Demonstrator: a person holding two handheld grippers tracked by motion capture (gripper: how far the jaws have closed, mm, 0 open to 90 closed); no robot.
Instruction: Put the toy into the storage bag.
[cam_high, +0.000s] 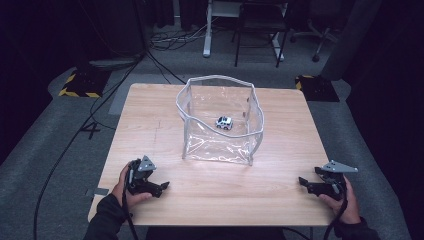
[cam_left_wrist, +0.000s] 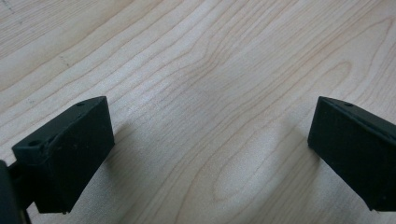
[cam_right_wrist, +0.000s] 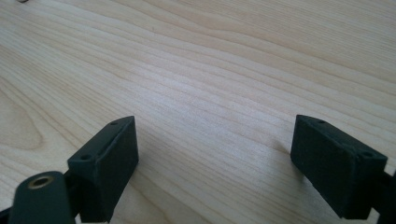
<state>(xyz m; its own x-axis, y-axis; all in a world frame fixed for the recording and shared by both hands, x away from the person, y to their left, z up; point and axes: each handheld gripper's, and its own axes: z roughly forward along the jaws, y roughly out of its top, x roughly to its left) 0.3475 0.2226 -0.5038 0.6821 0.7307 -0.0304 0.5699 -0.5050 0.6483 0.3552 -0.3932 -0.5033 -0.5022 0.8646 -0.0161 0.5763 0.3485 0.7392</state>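
A clear plastic bag (cam_high: 220, 145) with a white zip rim stands open at the middle of the wooden table (cam_high: 150, 130). Inside it, on its floor, sits a small white toy car (cam_high: 224, 122). My left gripper (cam_high: 161, 188) rests near the table's front left, held by a hand, and is open. My right gripper (cam_high: 305, 184) rests near the front right, also open. In the left gripper view the left gripper (cam_left_wrist: 210, 140) has bare wood between its jaws. In the right gripper view the right gripper (cam_right_wrist: 215, 163) likewise holds nothing.
Beyond the table lie grey floor, black cables (cam_high: 95, 115), a white desk leg (cam_high: 207, 30), a dark frame (cam_high: 260, 35) and an office chair base (cam_high: 312, 37). Yellow-black striped plates (cam_high: 80, 85) sit at both far corners.
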